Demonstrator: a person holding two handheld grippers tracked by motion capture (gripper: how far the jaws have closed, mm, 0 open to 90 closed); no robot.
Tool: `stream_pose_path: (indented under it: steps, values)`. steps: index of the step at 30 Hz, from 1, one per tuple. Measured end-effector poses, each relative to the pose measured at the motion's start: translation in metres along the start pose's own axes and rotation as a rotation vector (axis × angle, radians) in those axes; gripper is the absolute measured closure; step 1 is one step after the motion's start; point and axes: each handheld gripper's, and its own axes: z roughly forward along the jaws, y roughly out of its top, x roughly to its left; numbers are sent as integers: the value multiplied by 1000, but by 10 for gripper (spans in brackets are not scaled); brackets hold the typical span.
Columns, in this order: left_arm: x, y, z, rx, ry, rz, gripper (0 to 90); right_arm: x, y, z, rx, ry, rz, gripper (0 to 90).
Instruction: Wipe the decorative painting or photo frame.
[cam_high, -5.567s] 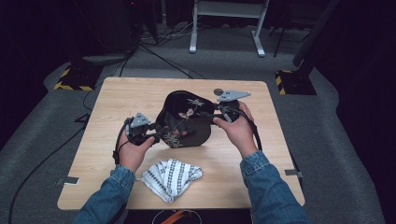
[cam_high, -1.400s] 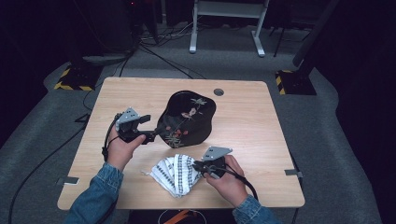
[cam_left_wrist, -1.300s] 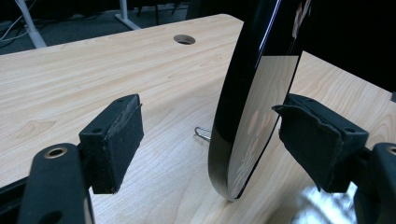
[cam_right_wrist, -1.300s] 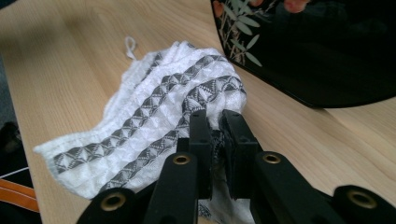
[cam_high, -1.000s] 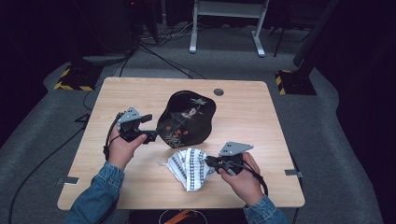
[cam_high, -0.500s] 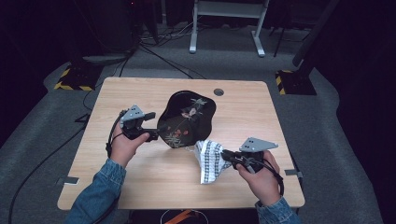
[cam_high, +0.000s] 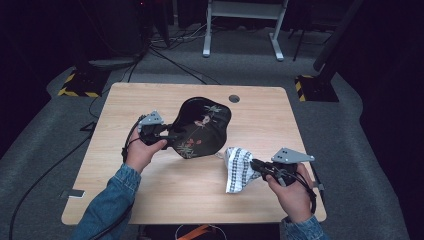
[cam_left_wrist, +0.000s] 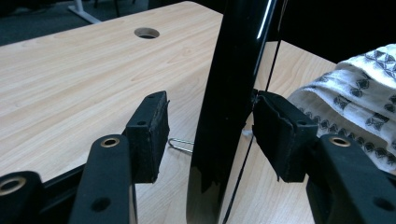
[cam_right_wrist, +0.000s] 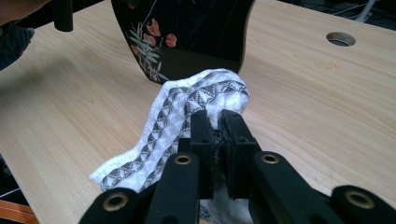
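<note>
**Cloth comes up to the tray's face**

The black lacquered tray (cam_high: 200, 127) stands on edge near the middle of the table (cam_high: 310, 130), its painted face turned toward the person's right and its long axis running from the left hand up and away toward the table's hole (cam_high: 233, 98). The left gripper (cam_left_wrist: 210, 130) straddles the tray's near edge. Its jaws have just been closing, with the tray's thin wall between them. In the left gripper view one pad touches the wall while the other stands off with a clear gap, so the tray is bracketed, not yet clamped (it may lean on that one pad).

The right gripper (cam_right_wrist: 214, 123) is pinched tight on a bunched end of the patterned cloth (cam_high: 237, 167). The cloth's free end hangs to the table, and its raised part lies just beside the tray's lower right edge. The right gripper view shows the two close together, though I cannot tell whether they touch.

The tray lies up and to the left of the right gripper, face toward it. A wipe would likely run along the long axis, so the left jaws should probably finish closing first, or the tray could tip away under the cloth's push.
</note>
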Motion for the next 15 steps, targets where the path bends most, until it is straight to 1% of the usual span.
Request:
stream_pose_path:
  steps: [1,2,3,4,7,9,10,11,12,13,14,15]
  values:
    - [0,0,1,-2,-17,-4,490,0,0,-1,0,-3,1,849]
    - [0,0,1,-2,-21,-2,521,-1,-1,-2,-3,-6,5,849]
    - [0,0,0,-3,-28,0,532,-1,-1,-2,-4,-6,5,849]
    - [0,1,0,-6,-43,4,566,-1,-1,-3,-5,-5,6,849]
    - [0,1,-2,-17,-64,0,640,-2,0,-4,-11,-10,10,849]
    - [0,0,-3,-13,-83,1,662,-2,0,-5,-11,-12,11,849]
    - [0,0,-3,-13,-87,9,681,-3,0,-5,-14,-10,13,849]
    - [-1,0,-3,-10,-102,9,693,-3,0,-5,-16,-10,12,848]
    - [-1,0,-3,-3,-111,23,717,-3,1,-5,-17,-10,11,849]
    - [-1,0,-3,-3,-111,23,739,-3,1,-5,-16,-9,11,848]
    - [-2,0,-3,-3,-127,29,739,-3,1,-5,-16,-9,11,848]
    - [-3,-1,-2,-5,-150,37,790,-3,1,-5,-18,-7,13,848]
